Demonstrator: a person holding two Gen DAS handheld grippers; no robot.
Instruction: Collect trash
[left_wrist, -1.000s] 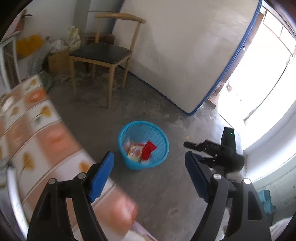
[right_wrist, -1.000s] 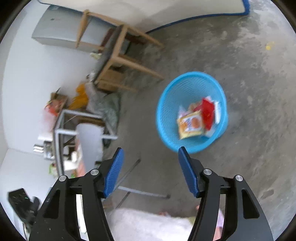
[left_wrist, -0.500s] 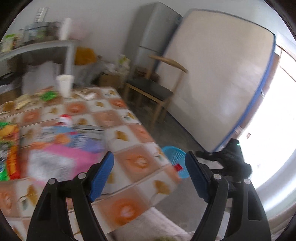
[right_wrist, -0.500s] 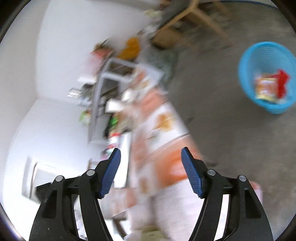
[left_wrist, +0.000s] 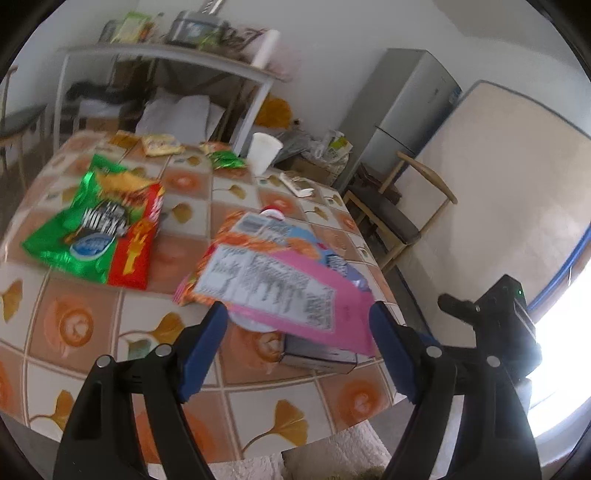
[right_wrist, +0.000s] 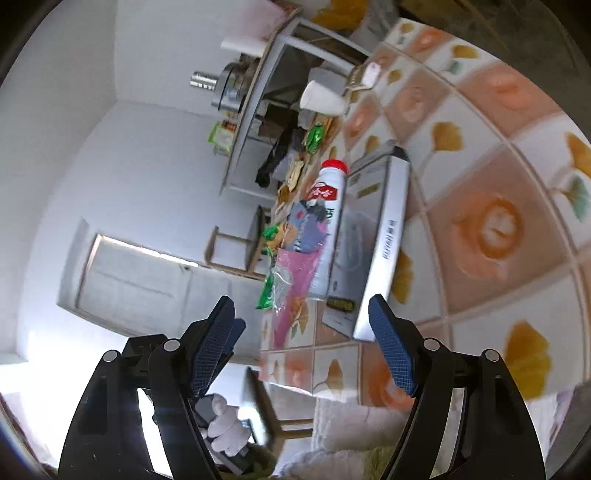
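Both claws hang empty above a counter covered in a tiled-pattern oilcloth with orange circles and yellow ginkgo leaves (left_wrist: 92, 325). The left claw (left_wrist: 297, 350) is spread wide, its blue pads framing a pink plastic wrapper printed with black text (left_wrist: 291, 295). That wrapper lies over an orange snack packet (left_wrist: 255, 236) and partly over a flat grey-white cardboard box (left_wrist: 317, 354) near the counter's front edge. The right claw (right_wrist: 301, 347) is likewise wide open and tilted sideways; it looks at the same box (right_wrist: 384, 251) end-on. Beside the box lies a white plastic bottle with a red cap (right_wrist: 327, 206), with the pink wrapper (right_wrist: 291, 288) touching it.

More trash lies on the counter: a large green and red crisp bag (left_wrist: 96, 229) lies to the left. Small green (left_wrist: 225, 160) and yellow (left_wrist: 160, 144) packets sit towards the far edge, near a white paper cup (left_wrist: 264, 153). No bin shows in either view.

The step in hand appears to be the reach for a fresh piece of litter, nothing yet gripped. The pink wrapper is the nearest candidate for the left claw. Taking it would call for lowering the pads until they straddle a raised fold or free edge, then closing gently, since thin film is likely to slip or drag the packet beneath along with it. The view is motion-blurred, so the wrapper's exact edge is hard to place.
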